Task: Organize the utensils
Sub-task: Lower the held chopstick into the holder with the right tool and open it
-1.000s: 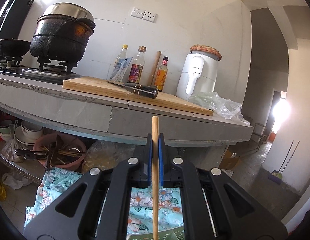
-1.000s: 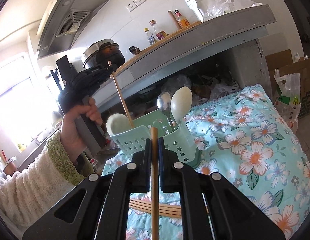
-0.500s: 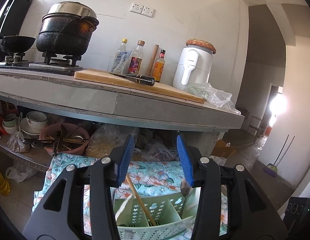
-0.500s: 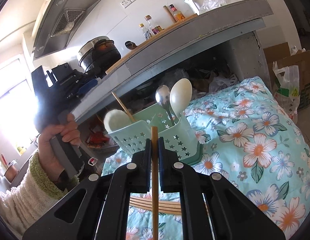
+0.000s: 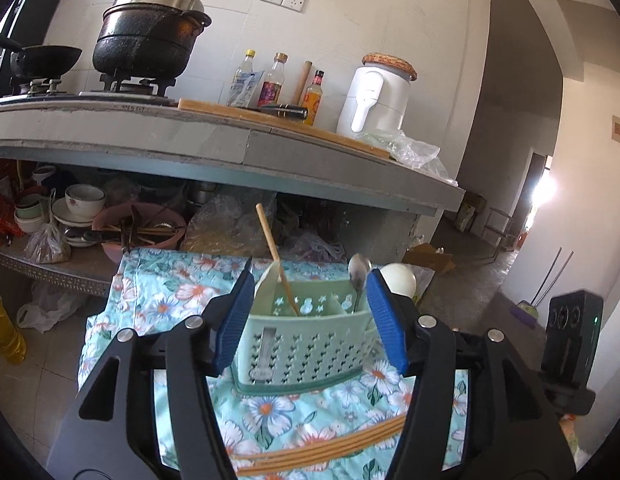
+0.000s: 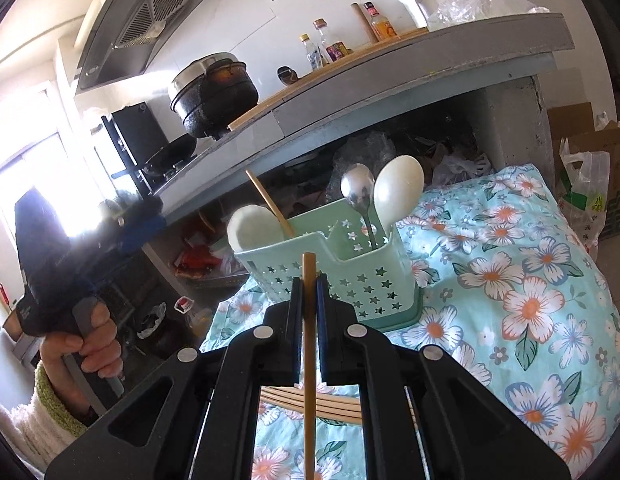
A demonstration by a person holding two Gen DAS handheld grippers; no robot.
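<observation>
A pale green utensil caddy (image 5: 306,344) (image 6: 350,276) stands on a floral cloth (image 5: 162,300) (image 6: 530,300). One wooden chopstick (image 5: 272,252) (image 6: 266,200) leans in its left compartment beside a white spoon (image 6: 250,228). A metal spoon (image 5: 360,276) (image 6: 356,192) and another white spoon (image 6: 400,192) stand in the right one. My left gripper (image 5: 310,316) (image 6: 142,220) is opening, with no utensil pinched; the caddy shows beyond its blue pads. My right gripper (image 6: 309,280) is shut on a chopstick (image 6: 309,340), just short of the caddy. Several chopsticks (image 5: 322,448) (image 6: 310,400) lie on the cloth.
A grey counter (image 5: 310,156) overhangs behind the caddy, carrying a black pot (image 5: 146,36), bottles, a cutting board and a white appliance (image 5: 378,96). Bowls (image 5: 82,200) crowd the shelf below. A cardboard box and plastic bag (image 6: 582,192) stand at the right.
My left gripper let go of its chopstick, which now leans in the caddy, then opened wide and drew back from it. The right gripper stayed shut on its chopstick, barely shifting.
</observation>
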